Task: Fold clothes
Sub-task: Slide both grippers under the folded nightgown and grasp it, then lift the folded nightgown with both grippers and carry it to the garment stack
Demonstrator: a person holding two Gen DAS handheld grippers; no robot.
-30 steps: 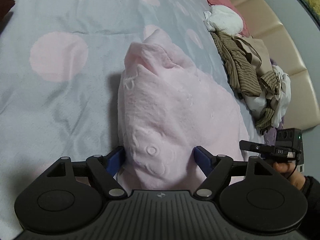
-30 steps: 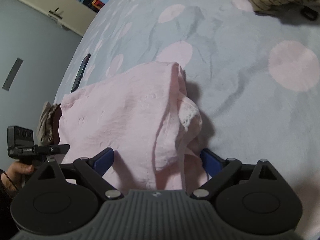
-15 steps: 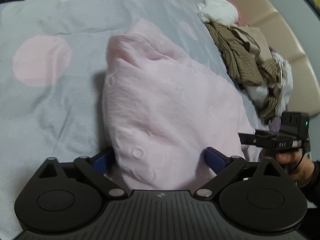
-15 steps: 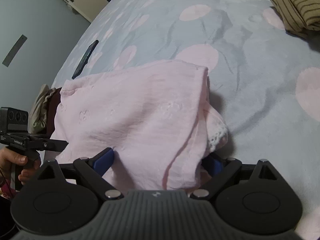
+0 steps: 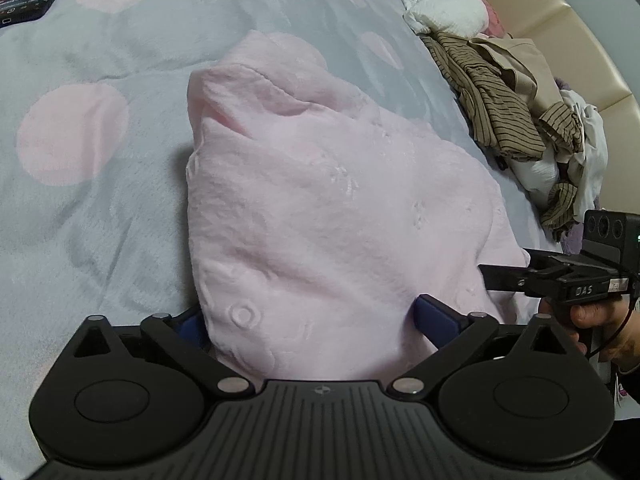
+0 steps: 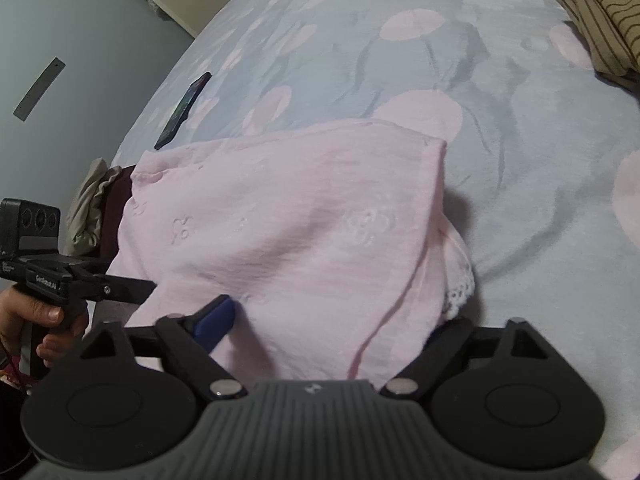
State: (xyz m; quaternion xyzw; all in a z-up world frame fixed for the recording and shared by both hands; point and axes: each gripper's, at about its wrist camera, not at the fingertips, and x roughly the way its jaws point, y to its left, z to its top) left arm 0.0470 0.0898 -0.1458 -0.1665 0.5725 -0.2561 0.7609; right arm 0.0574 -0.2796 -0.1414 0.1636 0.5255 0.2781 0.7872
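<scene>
Pink garment (image 5: pixel 320 216) bunched in a soft mound on the bed (image 5: pixel 100 208), near edge draped toward both cameras. Embroidered flower shapes across the fabric; lace trim (image 6: pixel 460 288) peeking out under the folded edge on one side.

Left hand-held gripper (image 5: pixel 308 320) spread wide around the near edge of the garment, cloth between the blue pads (image 5: pixel 434 316) but pads standing clear of it, not pinching. Right hand-held gripper (image 6: pixel 328 320) also around the garment's near edge, jaws closing, cloth between them; one blue pad (image 6: pixel 214 316) against the fabric, the other hidden beneath the cloth, so no firm pinch visible.

Beside the garment, each gripper seen from the other's camera: right hand (image 5: pixel 600 320) on its handle, left hand (image 6: pixel 36 320) on its handle.

Beyond the garment, grey bedspread with pink dots. Pile of striped brown and white clothes (image 5: pixel 516 112) well apart from it, toward the beige headboard (image 5: pixel 560 28). Dark phone (image 6: pixel 184 108) on the bed away from the garment.
</scene>
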